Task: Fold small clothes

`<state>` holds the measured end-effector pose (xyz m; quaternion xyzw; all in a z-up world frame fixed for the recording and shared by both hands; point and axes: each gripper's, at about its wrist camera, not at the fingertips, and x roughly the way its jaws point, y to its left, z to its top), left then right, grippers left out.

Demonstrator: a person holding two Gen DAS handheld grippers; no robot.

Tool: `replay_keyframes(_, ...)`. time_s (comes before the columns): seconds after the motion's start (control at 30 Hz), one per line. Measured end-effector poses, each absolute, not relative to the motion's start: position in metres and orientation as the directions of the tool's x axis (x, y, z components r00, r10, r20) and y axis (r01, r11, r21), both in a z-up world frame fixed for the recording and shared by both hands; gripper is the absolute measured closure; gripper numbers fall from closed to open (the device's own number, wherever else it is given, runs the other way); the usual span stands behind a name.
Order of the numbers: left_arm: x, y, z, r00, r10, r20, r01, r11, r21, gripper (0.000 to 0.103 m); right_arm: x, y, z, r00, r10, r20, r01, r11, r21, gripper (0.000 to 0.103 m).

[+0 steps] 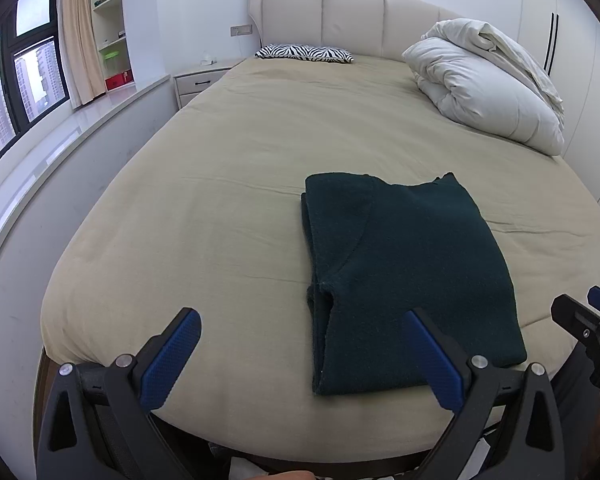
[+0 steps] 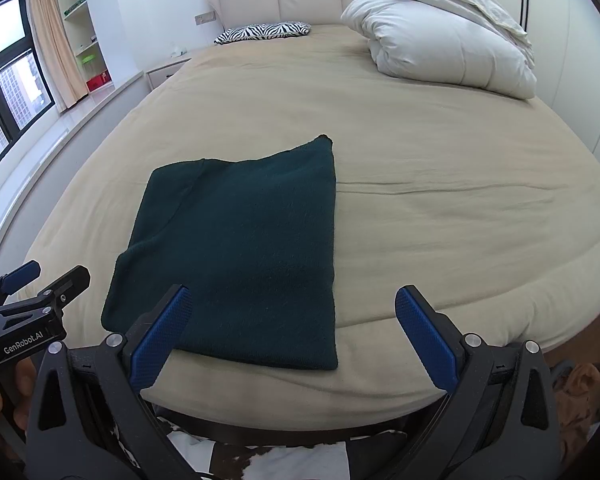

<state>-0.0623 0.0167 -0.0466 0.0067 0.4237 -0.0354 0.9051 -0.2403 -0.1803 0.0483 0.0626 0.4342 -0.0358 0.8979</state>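
Note:
A dark green garment [image 1: 408,276] lies folded into a flat rectangle on the beige bed [image 1: 220,184], near its foot edge. It also shows in the right wrist view [image 2: 240,256]. My left gripper [image 1: 302,350] is open and empty, held back over the foot edge, left of the garment's near corner. My right gripper [image 2: 292,330] is open and empty, held in front of the garment's near edge. The right gripper shows at the right edge of the left wrist view [image 1: 592,320]; the left gripper shows at the left edge of the right wrist view [image 2: 32,292].
A folded white duvet [image 1: 488,80] lies at the bed's far right. A zebra-print pillow [image 1: 304,53] lies by the headboard [image 1: 340,16]. A nightstand [image 1: 198,80], window ledge [image 1: 60,140] and shelves stand to the left, wardrobe doors [image 1: 580,60] to the right.

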Motion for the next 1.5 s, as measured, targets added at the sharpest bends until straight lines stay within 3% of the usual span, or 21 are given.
replay_keyframes(1.5,-0.0633,0.0163,-0.0486,0.628,-0.071,-0.775,0.085,0.996,-0.023,0.000,-0.2418,-0.1755,0.0441,0.615,0.004,-0.788,0.113,0.989,0.093,0.000)
